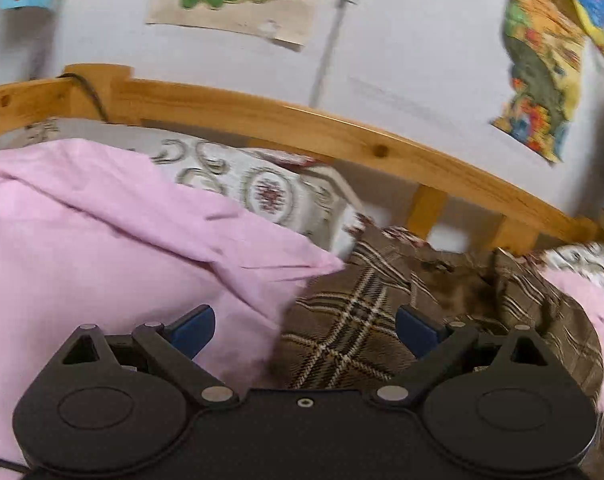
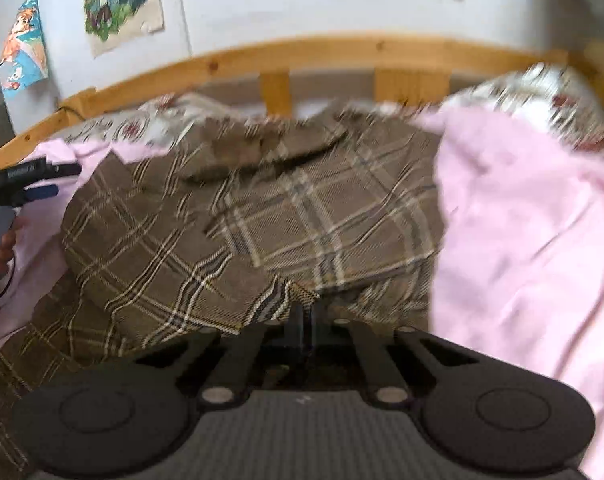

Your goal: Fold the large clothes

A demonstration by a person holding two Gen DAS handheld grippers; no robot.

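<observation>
A brown plaid garment [image 2: 230,220] lies crumpled on the pink sheet [image 2: 522,240] of a bed, its collar toward the wooden rail. It also shows in the left wrist view [image 1: 358,328]. My right gripper [image 2: 305,320] is shut on a folded edge of the plaid garment near its lower middle. My left gripper [image 1: 304,328] is open and empty, hovering above the garment's left edge where it meets the pink sheet [image 1: 102,248]. The left gripper also shows at the far left of the right wrist view [image 2: 42,182].
A wooden bed rail [image 1: 342,132] runs along the far side against a white wall with posters [image 1: 542,68]. A patterned white cover [image 1: 262,188] lies bunched behind the garment, and also at the right in the right wrist view [image 2: 542,96].
</observation>
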